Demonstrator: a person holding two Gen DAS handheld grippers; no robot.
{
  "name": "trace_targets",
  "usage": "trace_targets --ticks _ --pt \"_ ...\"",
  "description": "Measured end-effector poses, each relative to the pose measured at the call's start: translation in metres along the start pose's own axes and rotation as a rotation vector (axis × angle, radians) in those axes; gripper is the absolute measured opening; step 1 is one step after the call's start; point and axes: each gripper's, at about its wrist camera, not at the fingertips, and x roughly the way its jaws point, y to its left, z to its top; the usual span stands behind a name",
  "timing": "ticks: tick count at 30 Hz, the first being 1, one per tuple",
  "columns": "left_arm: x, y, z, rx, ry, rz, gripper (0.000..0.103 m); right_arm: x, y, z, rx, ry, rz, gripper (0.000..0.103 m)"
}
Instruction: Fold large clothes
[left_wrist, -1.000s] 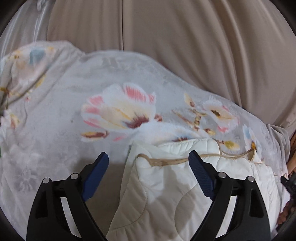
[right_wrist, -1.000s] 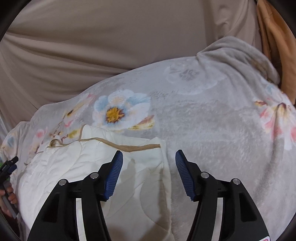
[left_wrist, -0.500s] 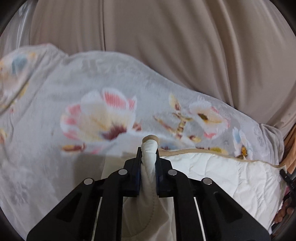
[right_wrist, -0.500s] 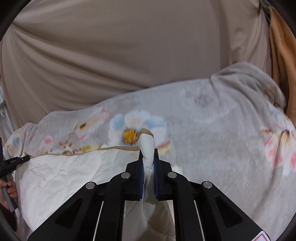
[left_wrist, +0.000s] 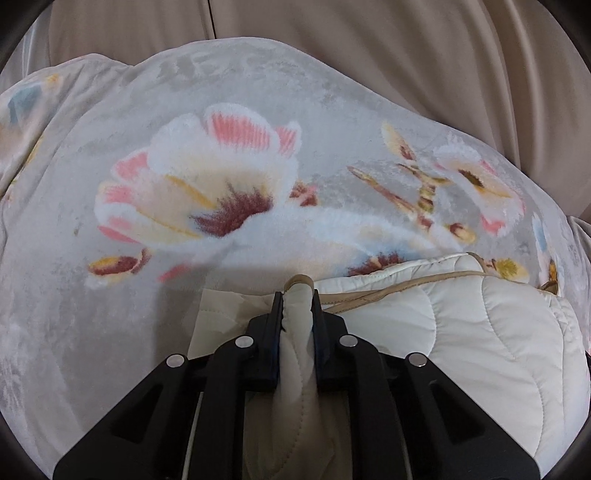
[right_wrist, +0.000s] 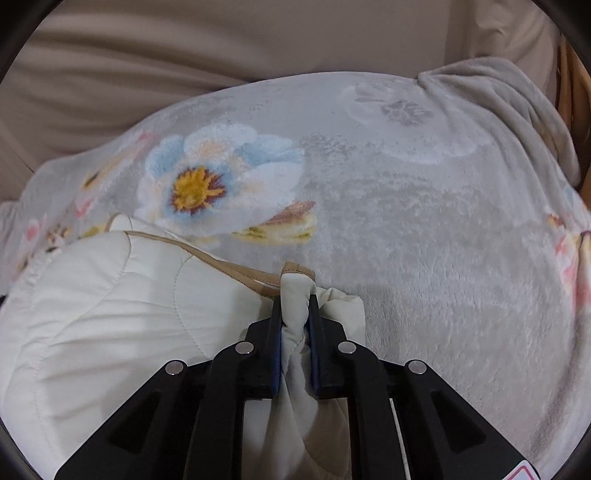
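A cream quilted garment (left_wrist: 480, 332) with tan edging lies bunched on a grey floral blanket (left_wrist: 110, 314). My left gripper (left_wrist: 297, 299) pinches a tan-edged corner of it between its pads; the jaws are opening slightly, with the fabric still pressed between them. In the right wrist view the same garment (right_wrist: 110, 295) spreads to the left. My right gripper (right_wrist: 295, 302) clamps another trimmed corner, its jaws also opening a little around the fabric. Both corners sit low, just above the blanket (right_wrist: 443, 258).
Beige draped fabric (left_wrist: 406, 55) rises behind the blanket in both views, seen as beige fabric (right_wrist: 184, 55) on the right side too. An orange-brown edge (right_wrist: 569, 85) shows at the far right. The blanket's rumpled corner (right_wrist: 498, 92) lies at the back right.
Both grippers went from wide open over the garment to closed on its trimmed corners. They then moved forward and down, and the garment bulges between them.
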Motion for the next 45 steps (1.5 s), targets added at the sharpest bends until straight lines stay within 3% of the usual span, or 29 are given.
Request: trace_targets --ticks 3,5,8,11,13,17,21,26,30,34,38,42,44,45 --pt "-0.003 0.001 0.002 -0.002 0.006 -0.006 0.013 -0.003 -0.003 0.003 0.003 0.017 0.016 0.013" --pt "-0.026 0.006 0.004 -0.025 -0.023 0.003 0.019 -0.017 -0.012 0.008 0.050 0.013 0.030 0.014" --pt "-0.084 0.005 0.004 -0.028 -0.118 -0.067 0.018 -0.078 -0.024 0.008 0.119 -0.115 0.102 0.024" --pt "-0.140 -0.019 0.003 0.011 -0.191 -0.160 0.018 -0.129 0.002 0.006 0.054 -0.197 0.203 0.024" --pt "-0.160 -0.052 -0.002 0.081 -0.187 -0.247 0.020 -0.146 0.048 -0.002 -0.049 -0.198 0.289 0.024" --pt "-0.149 -0.120 -0.037 0.224 -0.105 -0.310 0.023 -0.142 0.139 -0.036 -0.243 -0.130 0.386 0.022" --pt "-0.104 -0.136 -0.069 0.242 -0.007 -0.271 0.023 -0.121 0.172 -0.069 -0.366 -0.083 0.344 0.013" --pt "-0.087 -0.095 -0.083 0.215 -0.009 -0.275 0.019 -0.103 0.111 -0.070 -0.299 -0.054 0.254 0.008" --pt "-0.091 -0.052 -0.082 0.195 -0.062 -0.151 0.019 -0.093 0.031 -0.071 -0.134 -0.031 0.204 0.000" --pt "-0.085 -0.008 -0.071 0.112 -0.063 -0.109 0.018 -0.084 -0.022 -0.077 -0.014 -0.018 0.176 0.000" --pt "-0.083 0.018 -0.055 0.012 -0.051 -0.087 0.017 -0.083 -0.031 -0.070 0.036 0.003 0.145 0.000" --pt "-0.095 0.005 -0.033 -0.011 -0.078 -0.093 0.019 -0.099 -0.012 -0.037 -0.003 -0.069 0.118 0.000" --pt "-0.099 -0.007 -0.020 -0.002 -0.103 -0.097 0.024 -0.095 -0.007 -0.018 -0.013 -0.079 0.120 0.000" --pt "-0.097 -0.014 -0.012 0.005 -0.105 -0.096 0.031 -0.088 -0.005 -0.008 -0.015 -0.075 0.111 0.000"
